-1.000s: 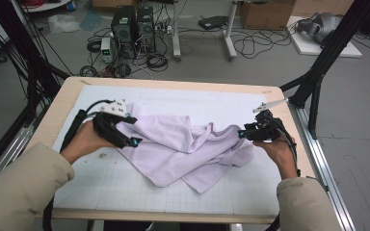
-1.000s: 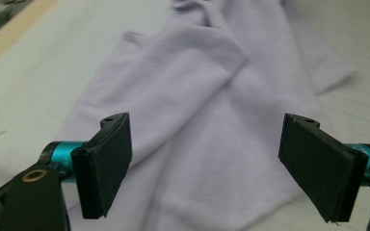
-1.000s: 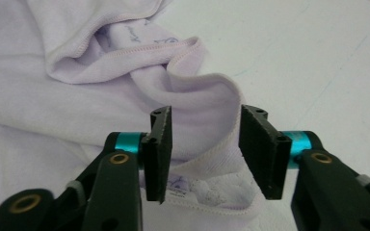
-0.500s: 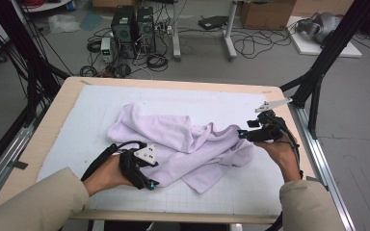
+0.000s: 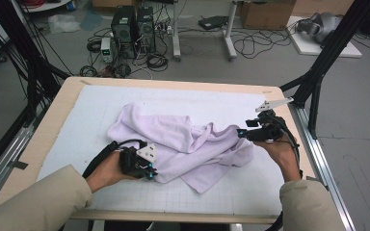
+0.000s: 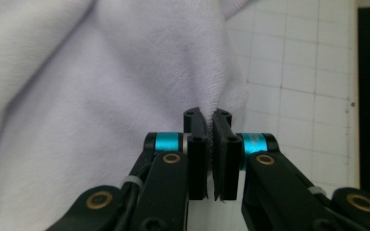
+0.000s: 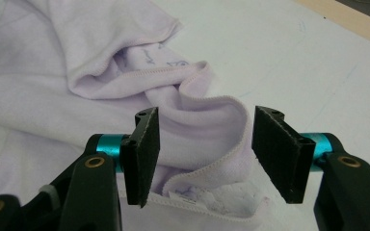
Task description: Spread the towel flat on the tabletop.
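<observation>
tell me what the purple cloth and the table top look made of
Cloth: soft matte knit, likely cotton jersey; fine ribbing, stitched hems, limp folds. Table top: white gridded mat, maybe foam or paper, on a pale wood-look board; printed squares, tan edge.

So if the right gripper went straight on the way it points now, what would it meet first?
Most likely the folded hem of the lilac garment. The right gripper has its jaws standing open with that fold between them, pads not pressing it; just how near it lies is hard to judge.
</observation>
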Motion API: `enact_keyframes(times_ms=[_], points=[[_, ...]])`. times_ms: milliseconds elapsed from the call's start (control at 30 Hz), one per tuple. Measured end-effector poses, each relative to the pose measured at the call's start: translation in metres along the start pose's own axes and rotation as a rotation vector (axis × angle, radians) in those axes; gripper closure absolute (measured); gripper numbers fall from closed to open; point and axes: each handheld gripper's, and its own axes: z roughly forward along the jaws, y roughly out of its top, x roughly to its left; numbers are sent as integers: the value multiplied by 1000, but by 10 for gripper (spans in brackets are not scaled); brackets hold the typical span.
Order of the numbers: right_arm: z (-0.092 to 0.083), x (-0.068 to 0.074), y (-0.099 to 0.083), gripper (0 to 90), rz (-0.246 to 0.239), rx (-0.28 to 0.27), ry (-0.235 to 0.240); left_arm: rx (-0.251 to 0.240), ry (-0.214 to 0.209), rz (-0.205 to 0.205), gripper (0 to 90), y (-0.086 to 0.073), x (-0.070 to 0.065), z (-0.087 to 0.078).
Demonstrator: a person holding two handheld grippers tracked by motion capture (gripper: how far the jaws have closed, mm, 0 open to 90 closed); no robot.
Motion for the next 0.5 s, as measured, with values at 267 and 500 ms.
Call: enact_keyframes(times_ms=[267,500], points=[[0,5,6,426,-29,-19,31,-117,3,-45,859,-17,19,-53],[3,13,14,408,-77,-19,64,-176,-1,-54,859,-38,28,-91]])
